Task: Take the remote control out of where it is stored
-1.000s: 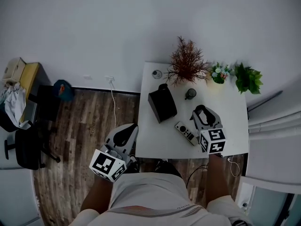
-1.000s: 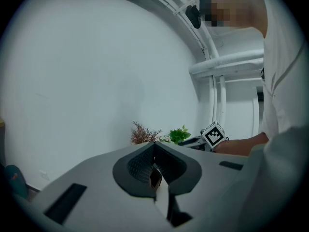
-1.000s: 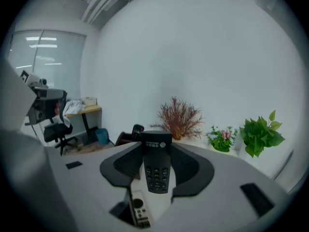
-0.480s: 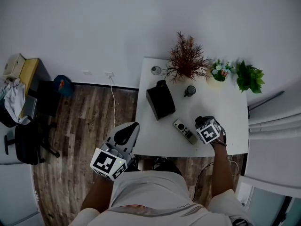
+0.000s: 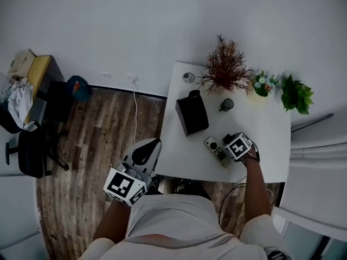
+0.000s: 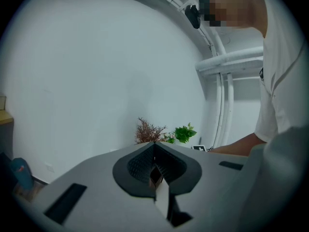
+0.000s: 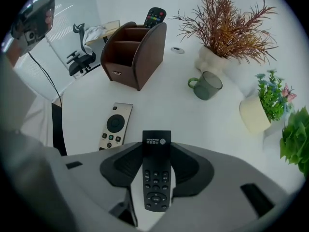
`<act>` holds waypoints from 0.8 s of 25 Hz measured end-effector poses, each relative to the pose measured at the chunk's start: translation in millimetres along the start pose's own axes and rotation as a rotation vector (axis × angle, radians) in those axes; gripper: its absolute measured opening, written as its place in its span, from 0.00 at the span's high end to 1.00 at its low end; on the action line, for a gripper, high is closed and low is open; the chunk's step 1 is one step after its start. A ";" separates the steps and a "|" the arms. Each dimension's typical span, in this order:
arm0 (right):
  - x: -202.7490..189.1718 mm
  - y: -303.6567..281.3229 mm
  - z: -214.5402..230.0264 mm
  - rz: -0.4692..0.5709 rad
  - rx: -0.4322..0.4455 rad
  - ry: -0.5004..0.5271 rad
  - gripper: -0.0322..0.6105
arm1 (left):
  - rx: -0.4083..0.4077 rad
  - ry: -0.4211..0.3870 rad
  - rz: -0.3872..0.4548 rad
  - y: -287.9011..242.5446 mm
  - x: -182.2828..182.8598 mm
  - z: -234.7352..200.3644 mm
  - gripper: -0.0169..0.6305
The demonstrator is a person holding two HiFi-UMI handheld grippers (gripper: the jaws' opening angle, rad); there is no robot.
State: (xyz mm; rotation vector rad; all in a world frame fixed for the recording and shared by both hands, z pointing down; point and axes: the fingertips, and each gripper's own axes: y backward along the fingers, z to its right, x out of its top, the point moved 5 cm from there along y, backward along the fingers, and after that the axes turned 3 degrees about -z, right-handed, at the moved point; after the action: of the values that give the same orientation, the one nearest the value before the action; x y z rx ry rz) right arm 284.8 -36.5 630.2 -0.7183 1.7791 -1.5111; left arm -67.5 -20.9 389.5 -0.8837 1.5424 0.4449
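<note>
Right tool (image 7: 155,151) clamped across black remote (image 7: 156,178), pointing steeply down over white desk (image 7: 159,95), silver remote (image 7: 115,126) lying near, brown holder (image 7: 133,54) further back, left tool (image 6: 154,151) closed, empty, off desk.

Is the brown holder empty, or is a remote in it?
Not empty: a coloured-button remote stands at the back of the brown holder; the right gripper holds a black remote.
</note>
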 end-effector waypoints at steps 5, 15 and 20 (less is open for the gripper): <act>-2.7 -9.3 -0.4 -0.010 0.018 0.020 0.66 | 0.014 0.005 0.000 2.1 -0.8 -2.0 0.96; 7.6 16.4 -0.2 0.067 -0.015 0.031 0.61 | -0.006 -0.002 0.004 -0.8 5.1 -0.2 0.96; 22.1 66.4 -0.8 0.294 -0.034 -0.082 0.61 | -0.031 -0.008 0.009 -3.8 8.8 1.9 0.96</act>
State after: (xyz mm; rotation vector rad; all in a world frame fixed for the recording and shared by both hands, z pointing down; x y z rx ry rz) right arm 271.9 -41.8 561.6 -0.5009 1.7650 -1.2414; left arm -63.1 -24.4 381.5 -0.8979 1.5361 0.4793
